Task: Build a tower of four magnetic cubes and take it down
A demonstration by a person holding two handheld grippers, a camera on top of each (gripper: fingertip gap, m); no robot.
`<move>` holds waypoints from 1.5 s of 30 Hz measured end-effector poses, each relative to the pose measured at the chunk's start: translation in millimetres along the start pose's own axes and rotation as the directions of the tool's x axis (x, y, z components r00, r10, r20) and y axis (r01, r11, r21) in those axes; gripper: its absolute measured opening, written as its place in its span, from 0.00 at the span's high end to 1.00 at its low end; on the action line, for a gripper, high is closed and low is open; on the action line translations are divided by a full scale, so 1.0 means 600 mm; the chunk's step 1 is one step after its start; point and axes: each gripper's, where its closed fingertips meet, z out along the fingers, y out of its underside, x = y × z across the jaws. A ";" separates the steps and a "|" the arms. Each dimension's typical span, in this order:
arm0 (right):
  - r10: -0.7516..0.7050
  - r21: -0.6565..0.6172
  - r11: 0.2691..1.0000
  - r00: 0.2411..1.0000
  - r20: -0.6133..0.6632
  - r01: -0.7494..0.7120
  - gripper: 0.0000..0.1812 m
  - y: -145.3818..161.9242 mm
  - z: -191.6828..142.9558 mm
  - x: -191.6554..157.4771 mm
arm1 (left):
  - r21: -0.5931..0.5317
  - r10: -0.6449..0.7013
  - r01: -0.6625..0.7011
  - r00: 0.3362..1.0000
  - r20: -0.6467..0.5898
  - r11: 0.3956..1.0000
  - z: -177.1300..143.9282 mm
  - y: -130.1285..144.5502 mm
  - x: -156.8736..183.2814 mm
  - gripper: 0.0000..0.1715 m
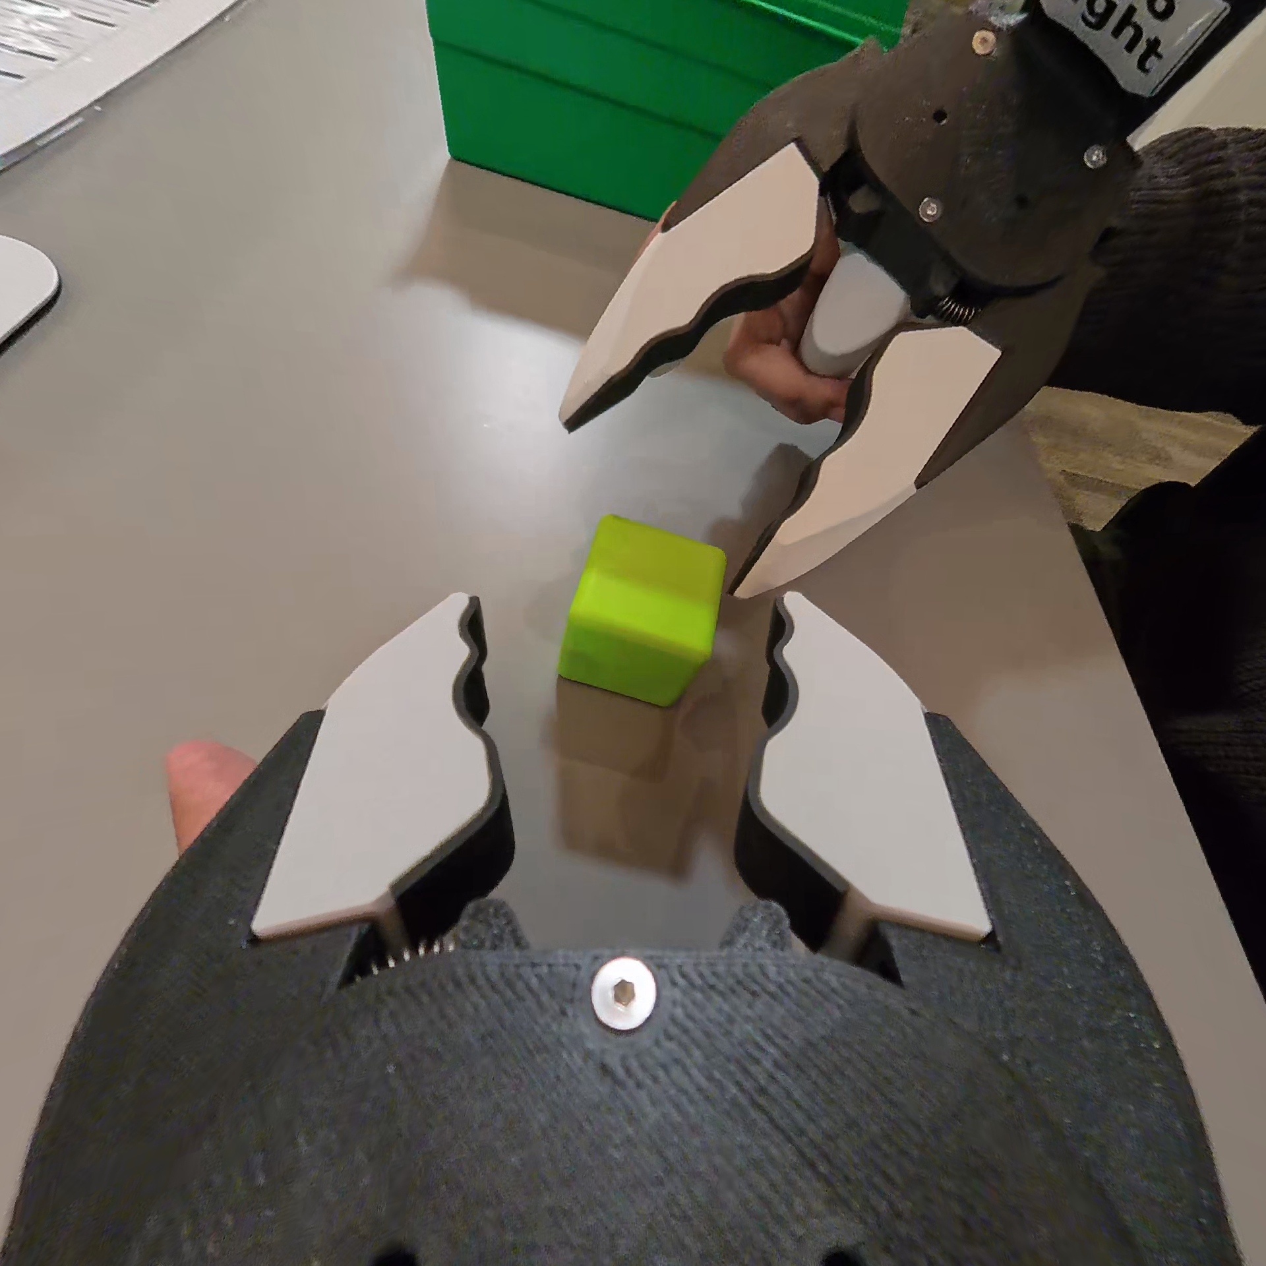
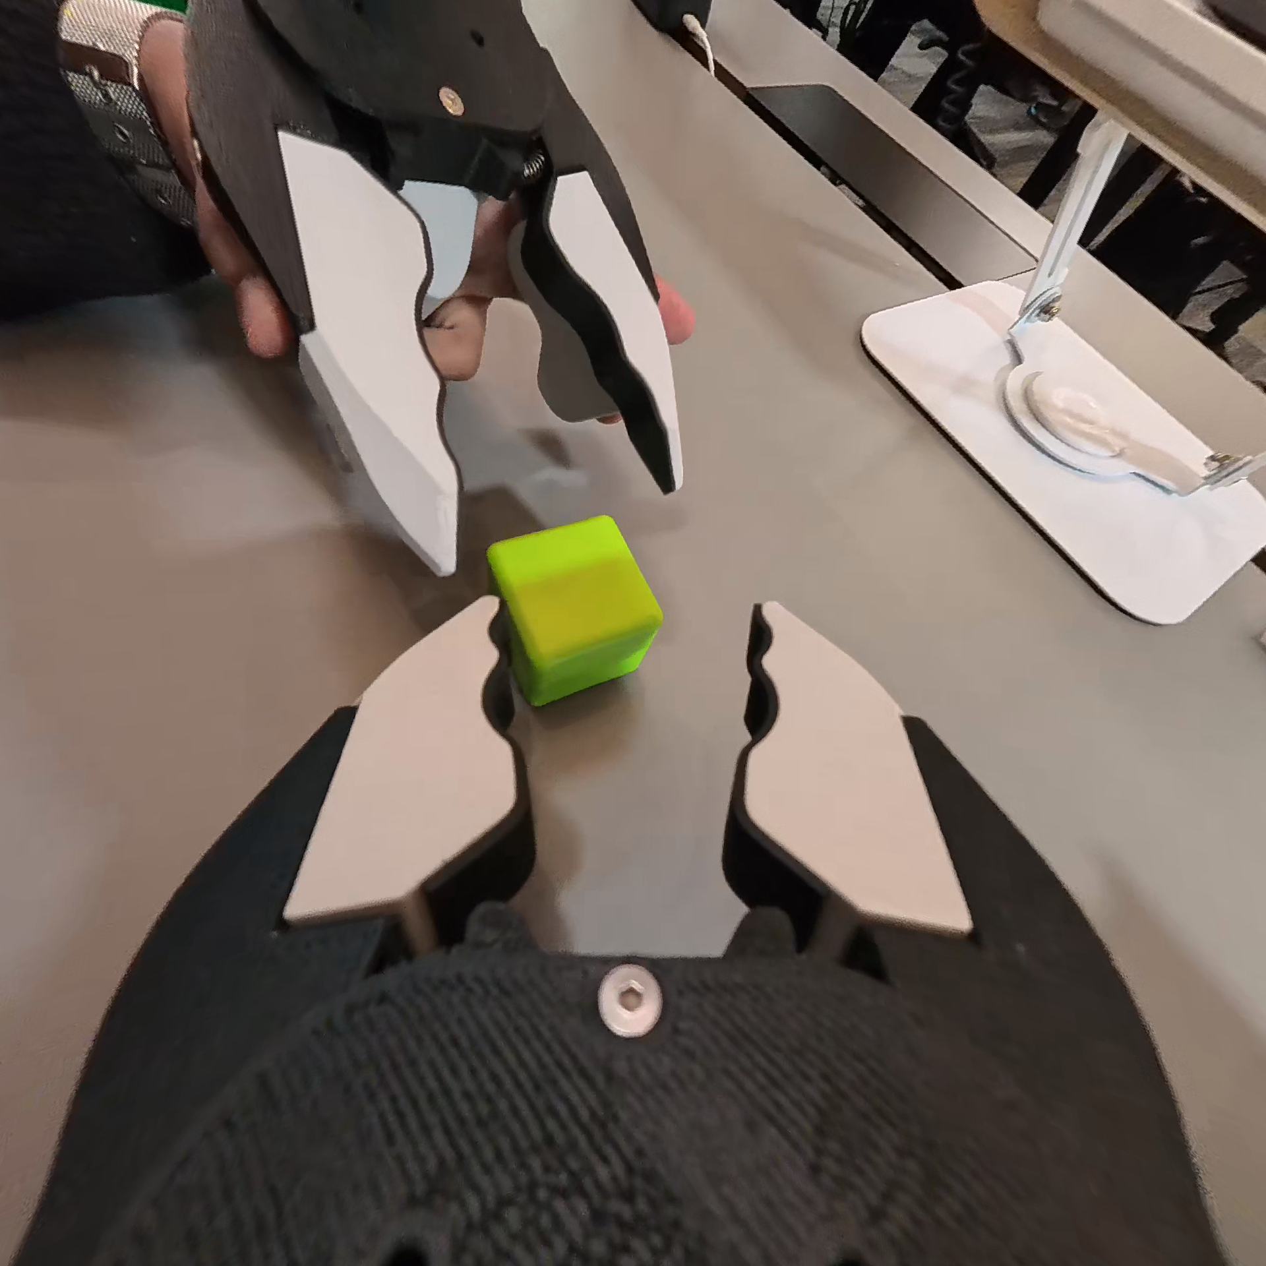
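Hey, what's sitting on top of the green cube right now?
Nothing. The green cube has a bare top and stands alone on the table. Both open grippers, left and right, are beside it. Its underside is hidden.

One printed label (image 1: pixel 1130 41) shows in the left wrist view: a grey tag with bold black letters, fixed to the black body of the right gripper (image 1: pixel 654 507), far up and right of the left gripper (image 1: pixel 627 603). The frame edge cuts it off. Far up and left of that claw, a white sheet (image 1: pixel 68 41) bears dark printed lines, too blurred to read. The right wrist view shows no writing.
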 end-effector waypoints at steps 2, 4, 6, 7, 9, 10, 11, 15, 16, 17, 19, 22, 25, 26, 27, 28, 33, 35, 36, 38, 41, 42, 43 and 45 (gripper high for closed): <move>0.004 0.003 1.000 1.000 0.009 -0.004 0.63 -0.001 0.005 -0.001 | -0.011 0.005 -0.005 1.000 0.004 1.000 0.002 0.002 0.000 0.54; 0.008 0.005 1.000 1.000 0.029 -0.009 0.64 -0.001 0.012 -0.006 | -0.015 0.007 -0.006 1.000 0.004 1.000 0.003 0.003 0.000 0.54; 0.007 -0.008 1.000 0.998 0.058 -0.006 0.64 0.001 0.020 -0.015 | -0.010 0.002 -0.002 1.000 0.000 1.000 0.002 0.002 0.000 0.54; 0.000 -0.022 1.000 0.997 0.072 0.002 0.64 0.005 0.024 -0.020 | -0.004 -0.002 0.002 1.000 -0.003 1.000 0.001 0.001 0.000 0.54; -0.022 -0.056 0.998 0.996 0.082 0.026 0.65 0.015 0.031 -0.027 | 0.011 -0.009 0.009 1.000 -0.015 1.000 -0.002 -0.002 0.001 0.55; -0.033 -0.068 0.997 0.997 0.074 0.038 0.66 0.018 0.034 -0.027 | 0.018 -0.014 0.015 1.000 -0.018 1.000 -0.003 -0.003 0.000 0.55; -0.045 -0.073 0.996 0.997 0.064 0.050 0.68 0.019 0.035 -0.026 | 0.020 -0.019 0.020 1.000 -0.020 1.000 -0.003 -0.003 0.000 0.56; -0.068 -0.070 0.995 0.996 0.060 0.072 0.71 0.019 0.034 -0.029 | 0.016 -0.019 0.019 1.000 -0.018 1.000 -0.003 -0.003 -0.001 0.56; -0.065 -0.068 0.995 0.996 0.063 0.070 0.72 0.018 0.034 -0.029 | 0.016 -0.018 0.019 1.000 -0.016 1.000 -0.003 -0.003 -0.001 0.56; -0.060 -0.065 0.996 0.997 0.058 0.063 0.72 0.017 0.033 -0.027 | 0.017 -0.019 0.020 1.000 -0.016 1.000 -0.003 -0.003 -0.001 0.56; -0.047 -0.040 0.998 0.998 0.031 0.048 0.73 0.012 0.030 -0.018 | 0.023 -0.026 0.026 1.000 -0.014 0.999 -0.004 -0.004 -0.003 0.56; -0.025 -0.018 1.000 1.000 -0.008 0.024 0.73 0.006 0.021 0.001 | 0.039 -0.041 0.041 0.999 -0.011 0.998 -0.006 -0.007 -0.007 0.56; 0.003 -0.010 1.000 0.999 -0.039 -0.003 0.73 0.000 0.008 0.022 | 0.081 -0.046 0.045 0.999 0.010 0.996 -0.012 -0.016 -0.015 0.58; 0.006 0.000 1.000 0.999 -0.053 -0.006 0.73 -0.005 0.002 0.030 | 0.102 -0.046 0.044 0.999 0.024 0.994 -0.015 -0.020 -0.019 0.59; 0.001 0.009 1.000 0.997 -0.072 0.000 0.73 -0.012 -0.008 0.040 | 0.122 -0.048 0.044 0.998 0.036 0.992 -0.018 -0.024 -0.023 0.59; -0.012 0.016 1.000 0.995 -0.095 0.014 0.73 -0.020 -0.021 0.052 | 0.137 -0.054 0.047 0.998 0.045 0.989 -0.021 -0.027 -0.027 0.60; -0.105 -0.020 0.994 0.960 -0.258 0.103 0.73 -0.055 -0.147 0.150 | 0.167 -0.091 0.083 0.995 0.041 0.982 -0.028 -0.031 -0.034 0.60; -0.159 -0.123 0.985 0.930 -0.331 0.125 0.73 -0.047 -0.212 0.208 | 0.163 -0.094 0.086 0.995 0.040 0.983 -0.026 -0.030 -0.035 0.61; -0.189 -0.179 0.975 0.912 -0.365 0.131 0.73 -0.040 -0.245 0.239 | 0.159 -0.092 0.084 0.995 0.040 0.984 -0.026 -0.029 -0.034 0.61; -0.244 -0.293 0.947 0.882 -0.404 0.128 0.73 -0.018 -0.303 0.298 | 0.147 -0.084 0.076 0.996 0.043 0.986 -0.023 -0.028 -0.033 0.63; -0.316 -0.462 0.880 0.865 -0.391 0.112 0.73 0.037 -0.358 0.379 | 0.125 -0.068 0.061 0.996 0.052 0.990 -0.019 -0.024 -0.031 0.63; -0.333 -0.493 0.861 0.872 -0.360 0.125 0.73 0.054 -0.364 0.397 | 0.120 -0.064 0.057 0.997 0.054 0.991 -0.018 -0.024 -0.031 0.63; -0.363 -0.510 0.843 0.880 -0.305 0.171 0.73 0.070 -0.364 0.407 | 0.115 -0.061 0.055 0.997 0.055 0.992 -0.017 -0.023 -0.031 0.63; -0.439 -0.578 0.773 0.878 -0.191 0.261 0.73 0.114 -0.358 0.422 | 0.109 -0.063 0.056 0.997 0.055 0.992 -0.015 -0.022 -0.031 0.63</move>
